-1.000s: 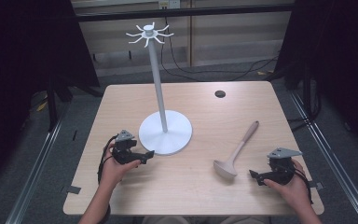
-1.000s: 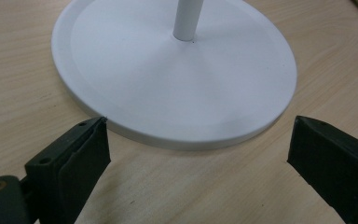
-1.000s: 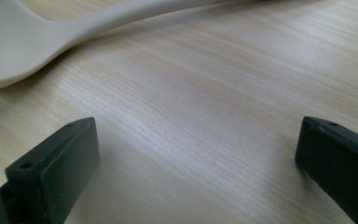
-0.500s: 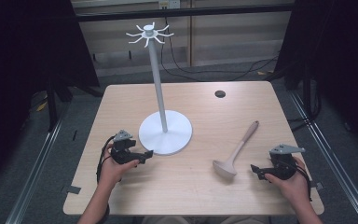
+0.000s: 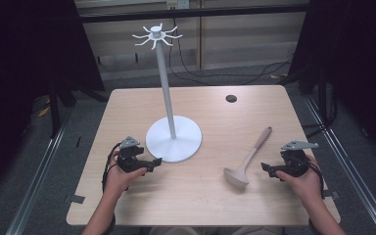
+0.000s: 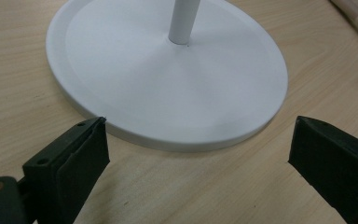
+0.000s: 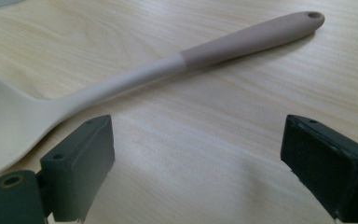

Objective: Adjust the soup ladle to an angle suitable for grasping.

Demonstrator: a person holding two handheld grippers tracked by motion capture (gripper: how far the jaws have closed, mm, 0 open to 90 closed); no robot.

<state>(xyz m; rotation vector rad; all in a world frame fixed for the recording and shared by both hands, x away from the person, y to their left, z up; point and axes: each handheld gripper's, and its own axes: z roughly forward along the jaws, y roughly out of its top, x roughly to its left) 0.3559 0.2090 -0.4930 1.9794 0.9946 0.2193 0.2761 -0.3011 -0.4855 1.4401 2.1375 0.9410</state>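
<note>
I had a gripper in each hand, both forearms coming up from the near edge of the light wooden table (image 5: 210, 196). My left hand (image 5: 120, 176) lay low on the tabletop, wrist almost flat, fingers wrapped round the left gripper (image 5: 155, 161), which pointed to the right towards the round white base (image 5: 174, 138) of the tall white utensil stand (image 5: 164, 88). In the left gripper view its two black jaws stood wide apart with nothing between them, the near rim of the base (image 6: 168, 93) lying just beyond their tips and not touching them.

My right hand (image 5: 301, 178) sat near the right edge of the table, knuckles up, gripping the right gripper (image 5: 265, 168), which pointed to the left. Its jaws had just been closing a little, yet they were still wide apart and clasped nothing; between them I saw only bare wood. The ladle (image 5: 248, 159) lay flat on the table just ahead of that gripper, its pale bowl nearest me and its handle running away up and to the right. In the right gripper view the ladle (image 7: 168, 65) stretched across beyond the jaw tips, the bowl at the left close to the left jaw, the beige grip with its hanging hole at the far right. The ladle lay well apart from the stand's base.
</note>
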